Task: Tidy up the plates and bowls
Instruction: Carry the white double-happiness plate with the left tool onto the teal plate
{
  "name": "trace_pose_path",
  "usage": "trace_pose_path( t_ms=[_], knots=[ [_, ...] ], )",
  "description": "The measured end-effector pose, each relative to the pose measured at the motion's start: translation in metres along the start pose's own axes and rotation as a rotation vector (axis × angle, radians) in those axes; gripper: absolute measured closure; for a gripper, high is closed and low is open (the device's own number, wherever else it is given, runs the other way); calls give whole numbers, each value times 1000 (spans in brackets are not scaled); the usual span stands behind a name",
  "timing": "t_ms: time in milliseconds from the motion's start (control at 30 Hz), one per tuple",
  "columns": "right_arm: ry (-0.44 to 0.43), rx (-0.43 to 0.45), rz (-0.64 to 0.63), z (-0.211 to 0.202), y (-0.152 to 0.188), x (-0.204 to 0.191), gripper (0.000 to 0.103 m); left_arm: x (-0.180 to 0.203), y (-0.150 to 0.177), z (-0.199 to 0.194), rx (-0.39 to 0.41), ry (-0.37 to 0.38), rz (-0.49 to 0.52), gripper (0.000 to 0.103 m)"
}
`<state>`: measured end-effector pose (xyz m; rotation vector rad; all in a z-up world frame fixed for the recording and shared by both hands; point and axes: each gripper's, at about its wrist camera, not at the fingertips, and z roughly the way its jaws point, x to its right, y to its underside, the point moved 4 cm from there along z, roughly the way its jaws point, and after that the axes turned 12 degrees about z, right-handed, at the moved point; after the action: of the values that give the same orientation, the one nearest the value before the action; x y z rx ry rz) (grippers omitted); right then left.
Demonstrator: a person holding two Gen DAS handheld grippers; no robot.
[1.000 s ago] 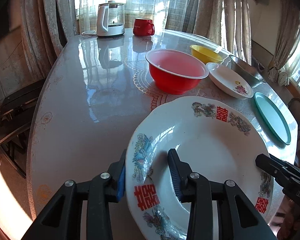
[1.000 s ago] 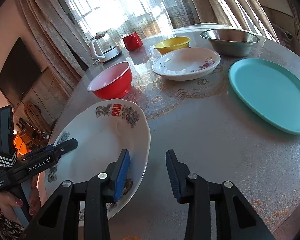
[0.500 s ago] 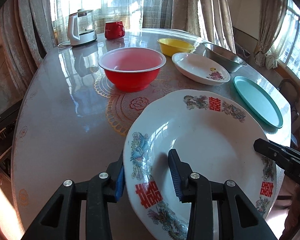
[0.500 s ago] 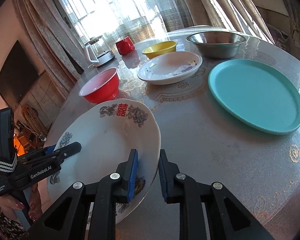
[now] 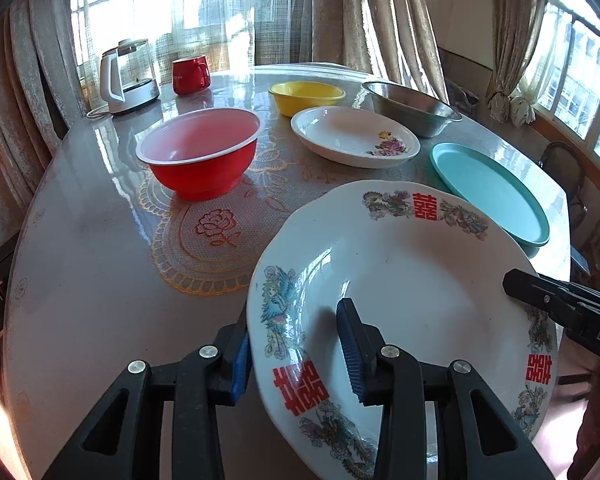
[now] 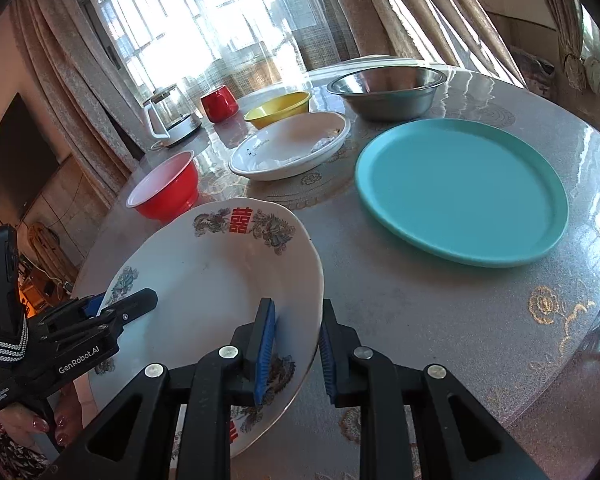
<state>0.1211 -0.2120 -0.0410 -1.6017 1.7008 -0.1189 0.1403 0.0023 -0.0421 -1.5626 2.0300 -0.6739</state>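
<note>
Two grippers on one decorated plate [image 5: 412, 280].
Left gripper [image 5: 298, 354] clamps its near-left rim; right gripper [image 6: 296, 354], having just been closing, clamps the opposite rim.

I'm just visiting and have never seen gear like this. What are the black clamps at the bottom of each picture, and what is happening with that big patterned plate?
There is no robot here: a person holds a hand-operated clamp in each hand, each with a camera looking along its fingers, so each picture is one clamp's view. The left gripper and right gripper grip opposite rims of the large patterned plate; the right one's jaws have just been closing on that rim. On the round table sit a red bowl, yellow bowl, steel bowl, flowered white plate, teal plate, kettle and red mug.
</note>
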Motion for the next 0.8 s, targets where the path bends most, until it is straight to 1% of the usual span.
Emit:
trace_pose_path(
  t_ms=[133,267,667,800],
  knots=[
    [25,21,21,-11,-4,17,82,19,-10,6,4,32,33,64],
    [44,44,53,-21,-8,35,82,36,-21,10,22,44,54,64],
    [25,101,135,-45,-23,66,82,66,-44,12,57,61,80,64],
    [42,121,141,-49,-30,74,82,76,-57,16,77,62,86,64]
  ],
)
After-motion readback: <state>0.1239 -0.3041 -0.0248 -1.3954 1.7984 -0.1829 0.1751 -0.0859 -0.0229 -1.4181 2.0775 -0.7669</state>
